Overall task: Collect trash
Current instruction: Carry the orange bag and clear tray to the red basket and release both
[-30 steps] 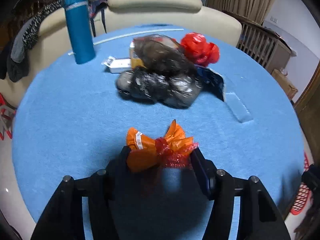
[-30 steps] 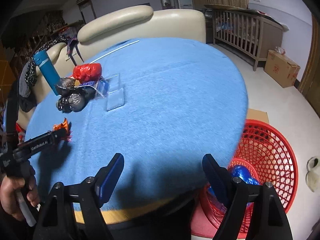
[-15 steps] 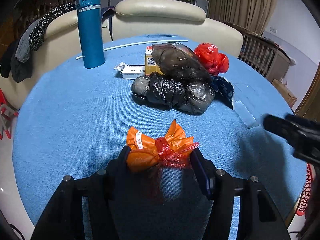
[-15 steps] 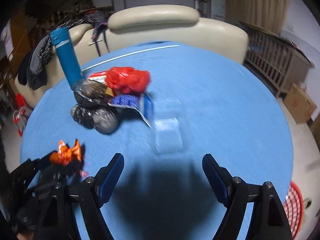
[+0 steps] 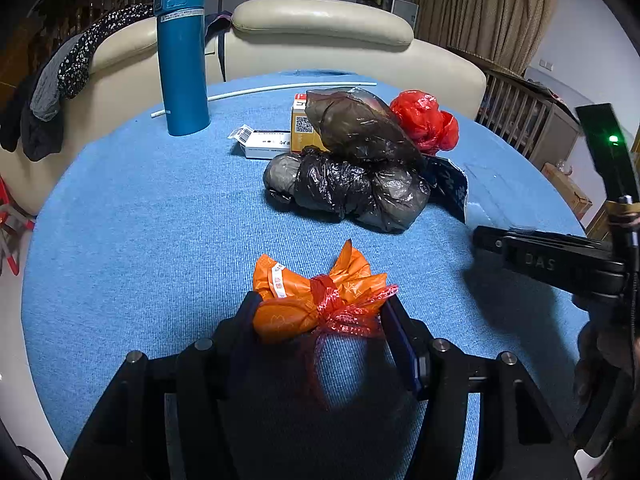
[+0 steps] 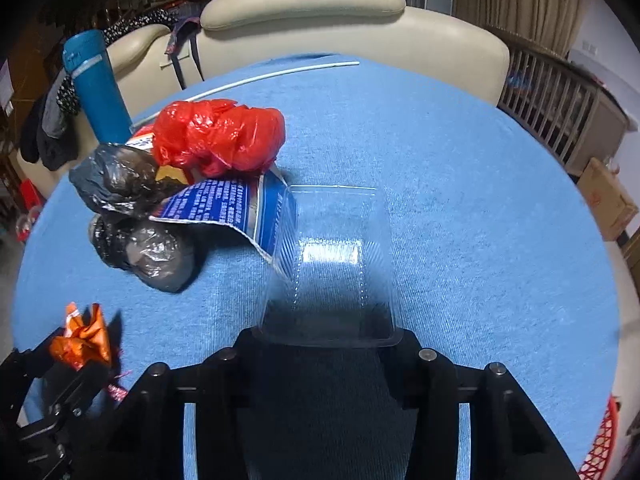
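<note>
The left gripper (image 5: 320,316) is clamped on an orange wrapper (image 5: 308,300) tied with red netting, held just above the blue tablecloth (image 5: 140,220). The right gripper (image 6: 326,336) has its jaws closing around the near end of a clear plastic container (image 6: 336,256), which lies on the cloth between its fingers; whether the pads already press on it is hard to tell through the transparent plastic. Just left of the container sits a heap of trash: a red plastic bag (image 6: 218,136), black plastic bags (image 6: 132,208) and a torn blue packet (image 6: 236,204) (its edge touches the container). A blue flask (image 5: 182,56) stands upright behind the heap, beside small cartons (image 5: 268,144). A red basket (image 6: 600,444) shows at the lower right edge, below the table
</note>
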Motion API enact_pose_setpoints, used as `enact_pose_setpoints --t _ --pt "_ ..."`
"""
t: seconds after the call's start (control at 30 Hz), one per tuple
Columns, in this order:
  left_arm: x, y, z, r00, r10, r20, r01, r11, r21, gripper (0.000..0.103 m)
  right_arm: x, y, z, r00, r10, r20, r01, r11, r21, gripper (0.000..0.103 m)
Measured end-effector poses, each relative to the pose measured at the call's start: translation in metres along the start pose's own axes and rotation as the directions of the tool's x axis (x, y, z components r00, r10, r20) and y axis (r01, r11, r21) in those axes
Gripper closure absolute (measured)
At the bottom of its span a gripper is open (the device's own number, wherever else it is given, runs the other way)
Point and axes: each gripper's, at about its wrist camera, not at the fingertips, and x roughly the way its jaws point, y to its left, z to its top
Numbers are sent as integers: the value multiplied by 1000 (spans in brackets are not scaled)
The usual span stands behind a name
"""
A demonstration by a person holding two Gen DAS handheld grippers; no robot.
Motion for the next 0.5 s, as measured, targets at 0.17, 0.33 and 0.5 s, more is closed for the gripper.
enact_pose_setpoints --t 0.17,0.33,0.5 --pt "0 -2 0 1000 12 -2 -12 1000 9 41 -15 -15 -9 999 22 24 -23 999 42 54" --pt "0 -5 -1 1000 31 -3 -31 999 22 41 -39 -29 -23 997 43 62 -48 995 87 54" --pt "0 -9 -2 998 59 -3 -58 998 36 41 -69 -36 -39 992 63 109 -76 990 122 54"
